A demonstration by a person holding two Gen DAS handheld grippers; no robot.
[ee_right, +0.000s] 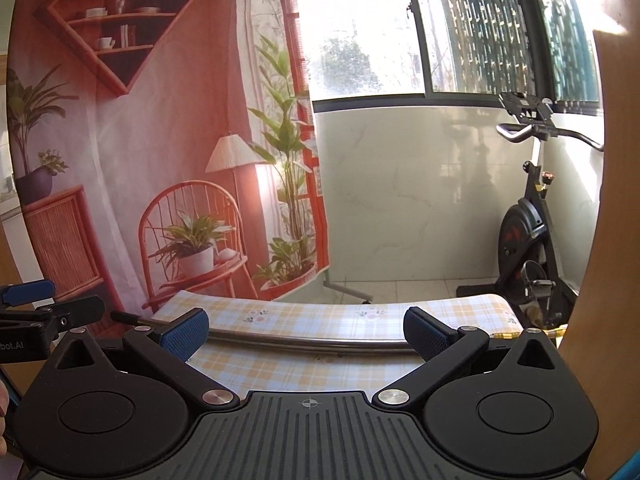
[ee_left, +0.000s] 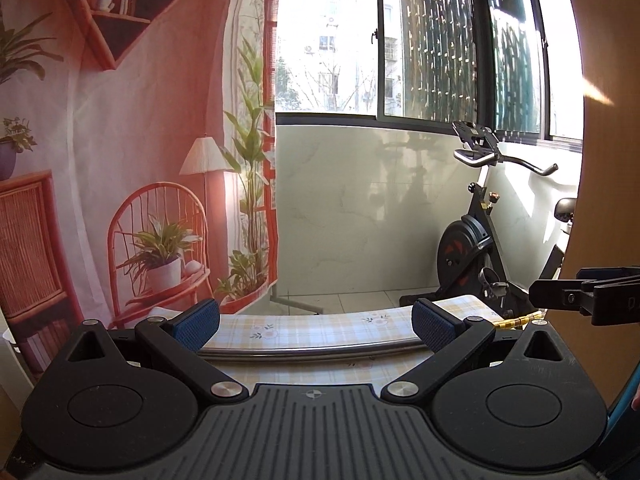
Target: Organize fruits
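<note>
While apart, fingers (blue) astride rail

fruits: cannot tell | none visible in either view

left gripper body: white lettering "bot.AI" on the black casing at the left edge of the right wrist view; the start of the word is cut off by the frame
right gripper body: a raised mark like a "D" near its right end, too small to be sure of
rest of both views: no other writing, numbers or signs can be read
</note>
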